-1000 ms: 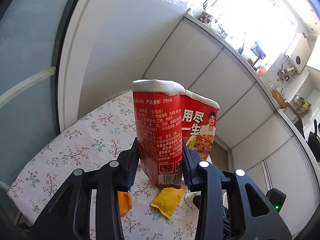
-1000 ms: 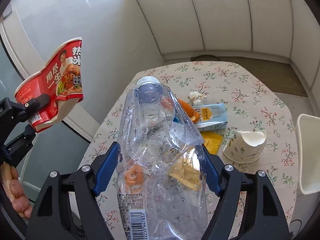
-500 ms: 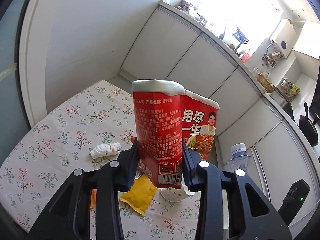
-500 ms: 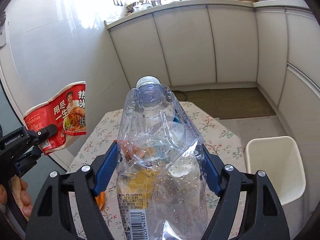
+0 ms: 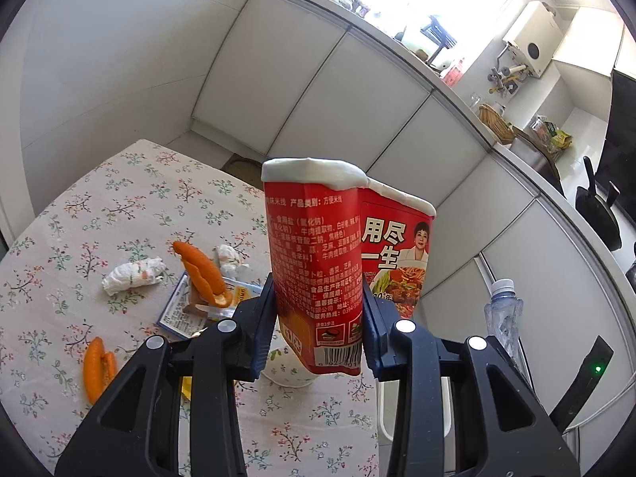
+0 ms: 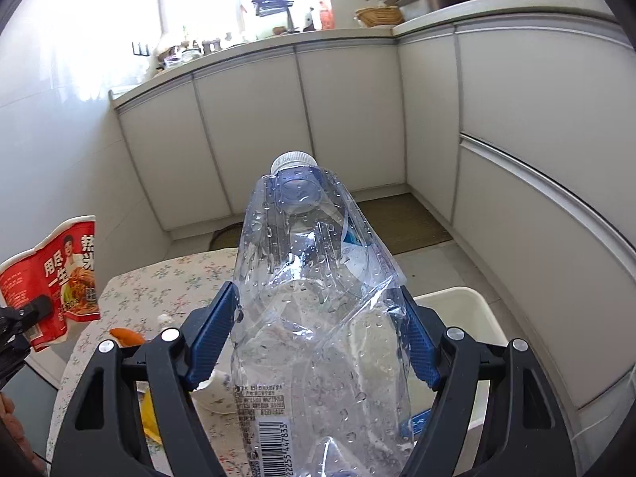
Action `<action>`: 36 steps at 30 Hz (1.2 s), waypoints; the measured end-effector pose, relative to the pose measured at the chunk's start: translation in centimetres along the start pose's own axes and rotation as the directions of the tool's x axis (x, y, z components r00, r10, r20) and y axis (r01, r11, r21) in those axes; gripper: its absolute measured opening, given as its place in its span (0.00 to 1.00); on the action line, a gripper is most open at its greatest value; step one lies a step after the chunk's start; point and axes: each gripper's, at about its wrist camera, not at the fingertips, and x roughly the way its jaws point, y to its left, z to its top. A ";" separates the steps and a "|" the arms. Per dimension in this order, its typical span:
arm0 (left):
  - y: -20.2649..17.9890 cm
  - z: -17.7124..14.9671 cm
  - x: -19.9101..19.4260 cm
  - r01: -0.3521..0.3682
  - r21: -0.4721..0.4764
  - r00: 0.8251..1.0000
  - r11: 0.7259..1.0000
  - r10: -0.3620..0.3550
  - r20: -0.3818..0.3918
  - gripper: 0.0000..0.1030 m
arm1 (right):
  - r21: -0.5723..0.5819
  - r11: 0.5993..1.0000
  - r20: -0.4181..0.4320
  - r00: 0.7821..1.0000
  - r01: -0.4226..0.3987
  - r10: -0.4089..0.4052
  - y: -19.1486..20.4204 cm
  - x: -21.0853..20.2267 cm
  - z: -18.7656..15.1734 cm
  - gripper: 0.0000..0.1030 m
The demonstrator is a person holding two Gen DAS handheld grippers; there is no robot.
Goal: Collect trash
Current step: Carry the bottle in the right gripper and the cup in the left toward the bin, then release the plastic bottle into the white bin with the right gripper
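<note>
Hiding the white bin (image 6: 483, 320), a gripped clear bottle (image 6: 318, 318).

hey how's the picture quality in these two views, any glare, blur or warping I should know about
Left wrist view: the window at top is blown out white, cabinet lines bow from fisheye, and the red noodle cup in the left tongs is sharp. Right wrist view: the window glares, washing out the wall at left; the crushed clear bottle in the right tongs blocks and distorts what's behind it.
</note>
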 end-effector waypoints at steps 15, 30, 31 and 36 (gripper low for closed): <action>-8.0 -3.9 5.7 0.096 0.076 0.991 0.993 -0.088 -0.101 0.35 | 0.025 0.963 -0.061 0.962 0.270 -0.268 -8.6 3.8 0.9 0.73; -13.9 -8.3 12.6 0.167 0.130 0.959 0.977 -0.130 -0.253 0.35 | 0.090 0.924 -0.083 0.927 0.372 -0.366 -15.4 2.9 0.6 0.86; -14.2 -8.7 13.0 0.169 0.140 0.956 0.976 -0.128 -0.264 0.35 | 0.096 0.921 -0.083 0.925 0.377 -0.370 -15.9 2.8 0.7 0.86; -15.7 -11.1 15.0 0.188 0.182 0.937 0.965 -0.121 -0.329 0.35 | 0.136 0.908 -0.079 0.918 0.396 -0.388 -18.0 2.3 0.9 0.87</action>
